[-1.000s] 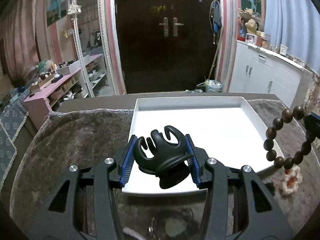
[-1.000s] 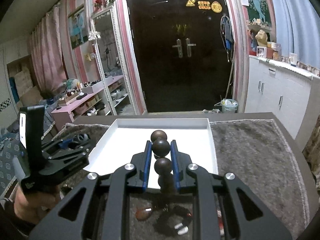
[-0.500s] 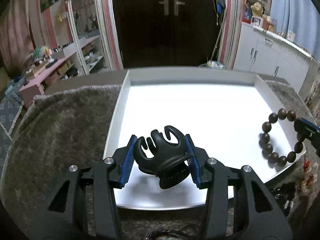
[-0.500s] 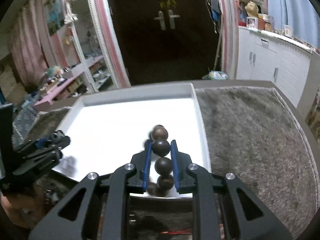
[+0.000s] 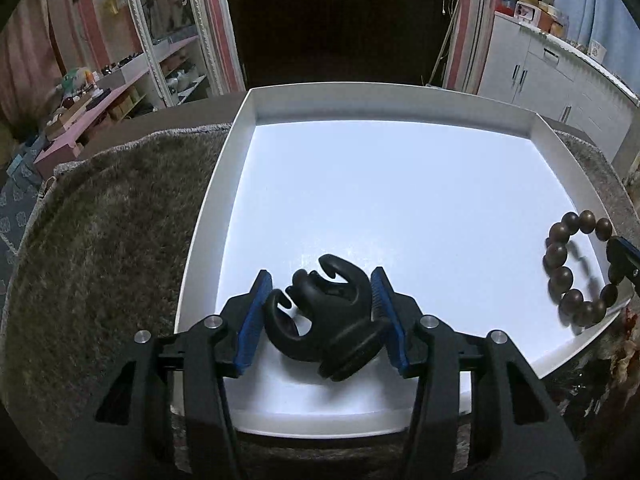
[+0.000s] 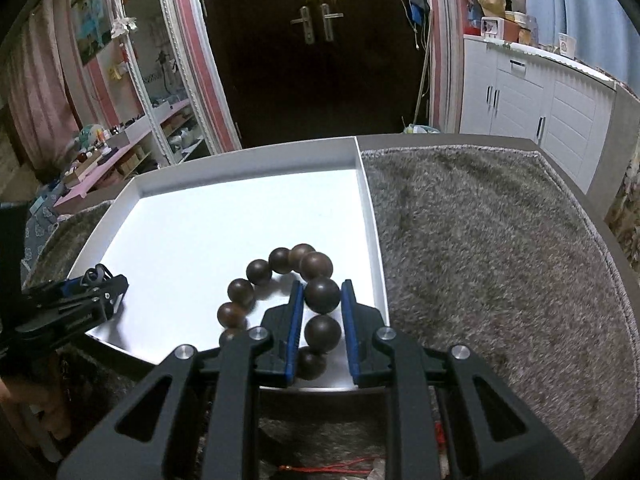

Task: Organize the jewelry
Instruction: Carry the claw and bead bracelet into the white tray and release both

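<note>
Both grippers have come forward and down over the white tray (image 5: 400, 104) since a second ago, when they hung at its near edge with the door filling most of each view; now the tray floor fills the frames. The left gripper (image 5: 322, 312) has let go: its blue pads (image 5: 256, 320), earlier pressed tight against the black hair clip (image 5: 320, 320), now stand apart from it, with a gap showing on the left side, and the clip lies tilted on the tray floor between them near the front left corner; whether the right pad still touches it cannot be told. The right gripper (image 6: 322, 320) has widened too: half a second ago its pads pinched the beads, and now there is space on both sides of the bead between them. The dark wooden bead bracelet (image 6: 288, 292), earlier hanging upright in a column, has spread into an open ring on the tray floor at the front right corner, part of it slightly blurred. From the left wrist the bracelet (image 5: 576, 268) shows by the tray's right wall beside the tip of the right gripper (image 5: 624, 256); from the right wrist the left gripper (image 6: 80, 296) sits at the tray's left edge. The tray rests on a grey shaggy mat (image 6: 500, 260). Gold stickers seen on the door (image 6: 316, 40) earlier are now out of frame, and no writing is readable.
</note>
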Motion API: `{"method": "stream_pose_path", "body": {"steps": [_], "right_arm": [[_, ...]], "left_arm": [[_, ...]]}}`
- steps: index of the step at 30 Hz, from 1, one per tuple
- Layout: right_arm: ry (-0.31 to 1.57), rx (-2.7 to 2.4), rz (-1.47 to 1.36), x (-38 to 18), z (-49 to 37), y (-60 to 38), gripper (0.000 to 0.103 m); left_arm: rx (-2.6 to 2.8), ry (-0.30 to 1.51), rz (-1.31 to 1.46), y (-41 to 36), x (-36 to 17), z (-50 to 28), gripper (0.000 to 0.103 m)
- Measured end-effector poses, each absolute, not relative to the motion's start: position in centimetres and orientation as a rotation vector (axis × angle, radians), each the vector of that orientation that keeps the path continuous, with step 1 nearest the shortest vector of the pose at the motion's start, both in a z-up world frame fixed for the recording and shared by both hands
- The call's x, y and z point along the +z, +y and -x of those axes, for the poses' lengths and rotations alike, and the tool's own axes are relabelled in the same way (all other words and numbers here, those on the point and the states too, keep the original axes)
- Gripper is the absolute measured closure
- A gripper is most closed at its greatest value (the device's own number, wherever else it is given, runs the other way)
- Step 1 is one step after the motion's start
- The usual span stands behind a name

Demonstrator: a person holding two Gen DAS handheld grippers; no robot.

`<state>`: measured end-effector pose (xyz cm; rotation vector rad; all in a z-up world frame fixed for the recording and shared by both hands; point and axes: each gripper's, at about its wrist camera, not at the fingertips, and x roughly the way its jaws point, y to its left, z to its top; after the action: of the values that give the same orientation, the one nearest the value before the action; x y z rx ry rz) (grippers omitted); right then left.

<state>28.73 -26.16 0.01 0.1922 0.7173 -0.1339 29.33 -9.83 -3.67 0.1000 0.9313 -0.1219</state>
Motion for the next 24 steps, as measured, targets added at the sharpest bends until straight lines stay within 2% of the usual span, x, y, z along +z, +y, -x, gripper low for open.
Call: {"method": "stream_pose_path", "body": {"steps": [2, 3, 4, 5, 11, 12, 15, 19, 24], "right_arm": [[0.718, -0.133, -0.199, 0.1, -28.7, -26.3, 0.082], [0.714, -0.132, -0.201, 0.3, -28.6, -26.3, 0.080], [0.702, -0.131, -0.198, 0.7, -28.4, -26.3, 0.071], [0.693, -0.131, -0.193, 1.0, -28.2, -26.3, 0.068], [0.580, -0.149, -0.141, 5.9, -24.4, -26.0, 0.064], [0.558, -0.159, -0.119, 6.7, -23.2, -25.8, 0.060], [0.510, -0.183, -0.085, 7.7, -19.0, -25.4, 0.059], [0.528, -0.208, -0.081, 6.0, -14.6, -25.1, 0.059], [0.599, -0.196, -0.090, 2.3, -11.5, -24.5, 0.059]], "left_arm": [[-0.132, 0.938, -0.087, -9.6, -3.7, -29.5, 0.036], [-0.138, 0.932, -0.081, -9.6, -3.6, -29.6, 0.033], [-0.140, 0.927, -0.086, -9.6, -3.4, -29.5, 0.026], [-0.143, 0.925, -0.094, -9.8, -3.3, -29.5, 0.023], [-0.167, 0.829, -0.059, -8.5, 1.1, -27.3, 0.023], [-0.159, 0.788, -0.049, -7.5, 2.5, -26.1, 0.023], [-0.134, 0.712, -0.012, -5.2, 4.5, -22.6, 0.021], [-0.112, 0.649, 0.018, -2.6, 4.4, -16.9, 0.018], [-0.084, 0.637, -0.067, -0.4, 1.4, -11.9, 0.018]]}}
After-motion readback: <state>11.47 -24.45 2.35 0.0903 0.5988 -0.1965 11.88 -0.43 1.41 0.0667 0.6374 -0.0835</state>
